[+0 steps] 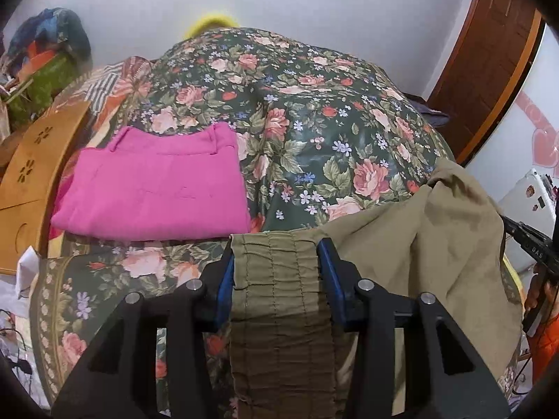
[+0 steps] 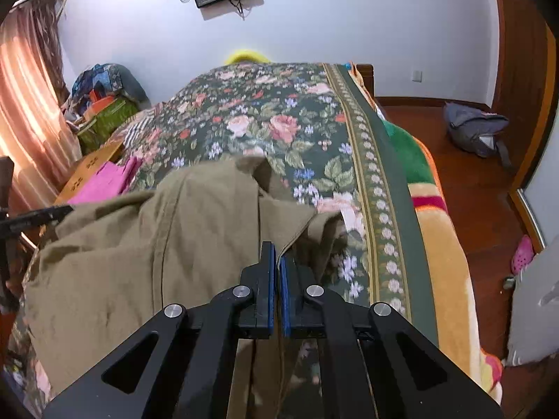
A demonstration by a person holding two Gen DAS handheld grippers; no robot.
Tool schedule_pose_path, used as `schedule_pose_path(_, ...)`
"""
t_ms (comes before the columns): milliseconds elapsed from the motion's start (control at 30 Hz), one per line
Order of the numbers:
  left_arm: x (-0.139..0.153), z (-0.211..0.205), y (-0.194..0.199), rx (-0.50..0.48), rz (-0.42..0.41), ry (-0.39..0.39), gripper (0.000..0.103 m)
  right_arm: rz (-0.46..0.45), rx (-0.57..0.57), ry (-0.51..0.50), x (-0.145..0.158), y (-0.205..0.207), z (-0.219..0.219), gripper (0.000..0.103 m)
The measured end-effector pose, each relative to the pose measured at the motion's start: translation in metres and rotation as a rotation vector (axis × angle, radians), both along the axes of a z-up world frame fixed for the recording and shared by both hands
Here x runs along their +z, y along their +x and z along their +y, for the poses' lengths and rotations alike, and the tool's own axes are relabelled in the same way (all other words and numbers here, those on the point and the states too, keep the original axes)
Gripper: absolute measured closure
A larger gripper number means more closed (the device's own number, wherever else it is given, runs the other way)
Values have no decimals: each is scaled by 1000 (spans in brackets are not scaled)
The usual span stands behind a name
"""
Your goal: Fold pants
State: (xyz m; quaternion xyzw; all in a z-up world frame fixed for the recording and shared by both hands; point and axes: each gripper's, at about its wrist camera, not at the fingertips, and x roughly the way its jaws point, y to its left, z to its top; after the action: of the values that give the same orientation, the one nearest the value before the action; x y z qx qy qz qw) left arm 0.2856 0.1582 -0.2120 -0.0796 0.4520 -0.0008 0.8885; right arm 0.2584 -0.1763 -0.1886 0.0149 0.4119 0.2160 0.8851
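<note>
Waistband of the khaki pants (image 1: 279, 279) clamped in left gripper (image 1: 276, 262); right gripper (image 2: 277, 262) pinches the edge; cloth spans between, legs trailing toward the bedspread (image 1: 314, 104).

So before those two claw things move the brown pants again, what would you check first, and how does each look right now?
1. Left gripper has hold of the khaki pants: ok, the gathered waistband sits between its fingers.
2. Right gripper has hold: ok, its jaws are closed on a thin fabric edge.
3. Pants spread flat: not ok, the cloth is bunched and creased.
4. Legs aligned: cannot tell, the leg ends are hidden.
5. Room on the floral bedspread ahead: ok, bare cover beyond the cloth.
6. Folded pink pants out of the way: ok, off to the left, apart from the khaki pair.
</note>
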Motion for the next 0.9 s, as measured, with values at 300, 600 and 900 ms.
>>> schedule_pose_path(300, -8, -1, -9, -9, 16, 26, 58, 94, 29, -45, -11, -10, -2, 99)
schedule_pose_path(600, -19, 2, -7, -4, 28, 18, 58, 16, 25, 39, 33, 13, -4, 73)
schedule_pose_path(900, -26, 2, -6, -9, 38, 17, 58, 161, 101, 61, -16, 58, 39, 65)
